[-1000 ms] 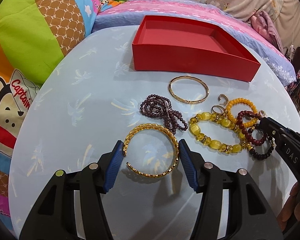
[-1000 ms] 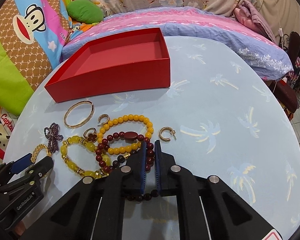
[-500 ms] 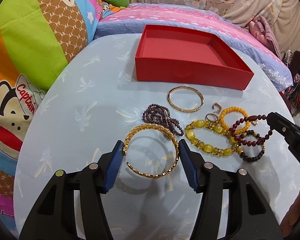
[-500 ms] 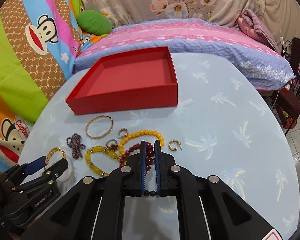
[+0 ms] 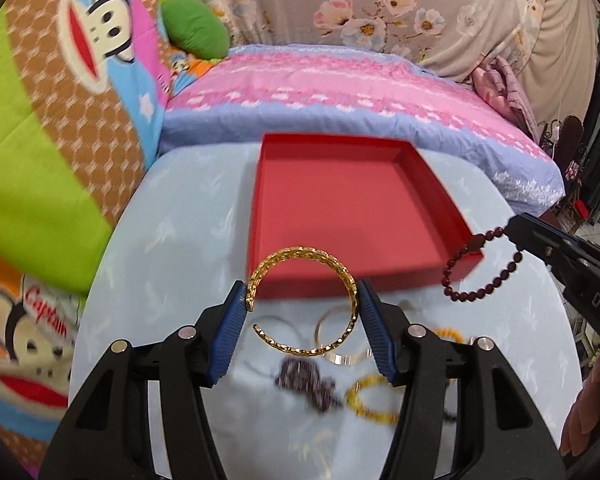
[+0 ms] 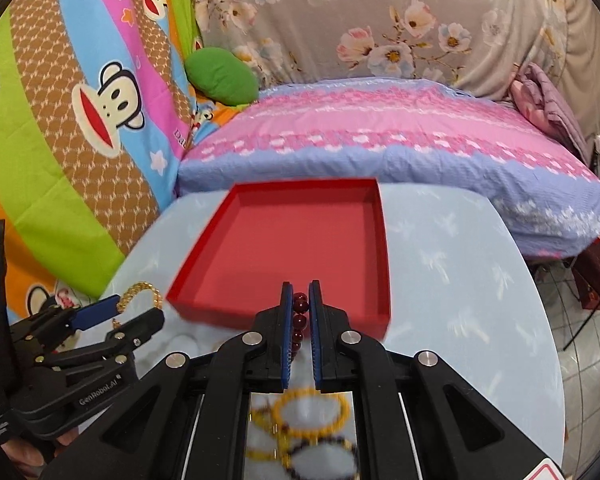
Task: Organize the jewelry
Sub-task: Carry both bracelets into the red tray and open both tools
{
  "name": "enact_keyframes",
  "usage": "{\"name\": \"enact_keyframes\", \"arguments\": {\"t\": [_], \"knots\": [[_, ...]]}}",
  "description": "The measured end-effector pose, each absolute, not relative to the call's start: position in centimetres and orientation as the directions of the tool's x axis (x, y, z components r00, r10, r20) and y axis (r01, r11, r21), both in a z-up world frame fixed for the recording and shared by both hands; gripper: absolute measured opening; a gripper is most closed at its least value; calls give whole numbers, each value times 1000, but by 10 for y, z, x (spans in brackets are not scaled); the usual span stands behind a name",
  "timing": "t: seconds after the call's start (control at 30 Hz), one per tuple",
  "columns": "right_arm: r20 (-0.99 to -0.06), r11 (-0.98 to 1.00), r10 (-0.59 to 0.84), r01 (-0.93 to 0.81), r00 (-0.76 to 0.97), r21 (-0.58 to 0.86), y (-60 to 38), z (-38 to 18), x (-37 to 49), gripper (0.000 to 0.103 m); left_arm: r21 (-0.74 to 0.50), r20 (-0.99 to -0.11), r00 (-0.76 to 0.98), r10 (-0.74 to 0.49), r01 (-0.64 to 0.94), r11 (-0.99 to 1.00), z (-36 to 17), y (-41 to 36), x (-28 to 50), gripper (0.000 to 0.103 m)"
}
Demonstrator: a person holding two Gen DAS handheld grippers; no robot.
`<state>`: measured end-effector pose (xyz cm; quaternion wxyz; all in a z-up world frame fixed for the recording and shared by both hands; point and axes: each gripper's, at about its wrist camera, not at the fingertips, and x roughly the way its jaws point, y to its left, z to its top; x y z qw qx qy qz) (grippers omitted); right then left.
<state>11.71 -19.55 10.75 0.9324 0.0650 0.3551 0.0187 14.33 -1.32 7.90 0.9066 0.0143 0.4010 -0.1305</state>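
A gold open cuff [image 5: 304, 300] is gripped across its width by the left tongs [image 5: 303, 320], half open, above the near wall of the red box [image 5: 352, 208]. It is judged stiff, light and slippery. At the right, a dark red bead bracelet [image 5: 482, 266], limp, is pinched by the nearly closed right tongs [image 6: 300, 324]; bare cord should be avoided.

Both bracelets, the gold cuff [image 5: 304, 300] and dark red beads [image 5: 480, 266], now hang lifted near the red box [image 5: 352, 208].
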Motion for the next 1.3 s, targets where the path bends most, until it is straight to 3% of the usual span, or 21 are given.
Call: {"name": "enact_keyframes", "arguments": {"t": [0.23, 0.47, 0.67, 1.0, 1.17, 1.3], "knots": [[-663, 987, 124, -25, 738, 158, -205, 117, 213, 8, -65, -715, 650, -255, 301, 951, 93, -42, 235, 54], [-726, 973, 192, -33, 660, 228, -216, 80, 297, 8, -77, -760, 592, -268, 327, 942, 63, -70, 316, 54], [-793, 978, 165, 8, 587, 210, -226, 37, 343, 8, -37, -806, 550, -219, 323, 946, 30, -87, 355, 54], [-831, 990, 62, 72, 552, 122, -243, 14, 358, 8, -53, -856, 474, -205, 313, 948, 4, -86, 376, 55], [-817, 991, 35, 84, 576, 101, -243, 21, 353, 14, -47, -839, 506, -199, 298, 954, 9, -83, 373, 66], [-799, 994, 28, 70, 601, 88, -238, 33, 340, 17, -44, -830, 521, -199, 294, 955, 16, -80, 366, 67]]}}
